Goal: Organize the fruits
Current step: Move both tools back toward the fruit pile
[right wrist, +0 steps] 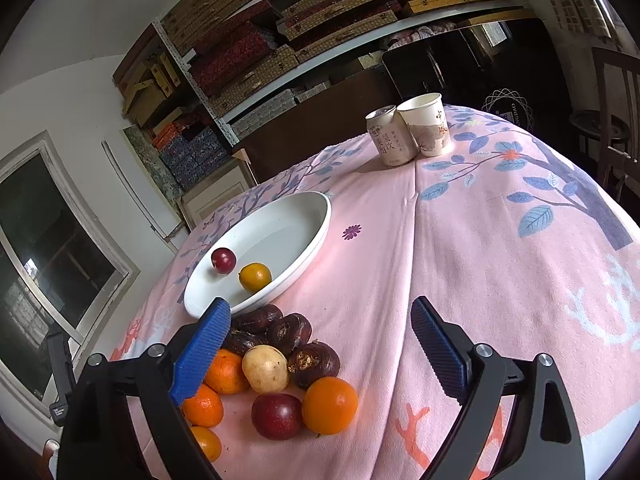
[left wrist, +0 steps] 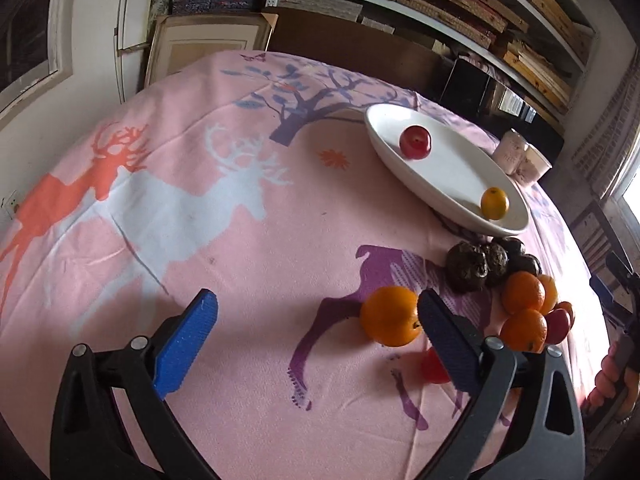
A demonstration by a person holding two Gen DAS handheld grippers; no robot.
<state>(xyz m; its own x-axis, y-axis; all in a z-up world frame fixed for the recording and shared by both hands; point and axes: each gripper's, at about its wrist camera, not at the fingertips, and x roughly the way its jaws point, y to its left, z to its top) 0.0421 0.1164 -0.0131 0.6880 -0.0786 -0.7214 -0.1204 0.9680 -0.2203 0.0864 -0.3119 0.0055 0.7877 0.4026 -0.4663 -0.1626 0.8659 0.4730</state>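
Note:
A white oval plate point(left wrist: 436, 184) point(right wrist: 296, 216) holds a red plum point(left wrist: 416, 142) point(right wrist: 223, 260) and a small yellow-orange fruit point(left wrist: 495, 203) point(right wrist: 255, 276). In front of it lies a pile: several oranges point(left wrist: 390, 315) point(right wrist: 329, 405), dark brown lumpy fruits point(left wrist: 468, 266) point(right wrist: 289, 333), a pale yellow fruit point(right wrist: 265, 369) and a red plum point(right wrist: 277, 416). My left gripper point(left wrist: 320, 320) is open and empty, with one orange just inside its right finger. My right gripper point(right wrist: 322, 326) is open and empty, hovering over the pile.
A drink can point(right wrist: 390, 136) and a paper cup point(right wrist: 428, 124) stand at the table's far edge beyond the plate. The table is covered by a pink cloth with deer and tree prints point(left wrist: 180, 200). Shelves of boxes point(right wrist: 280, 40) stand behind.

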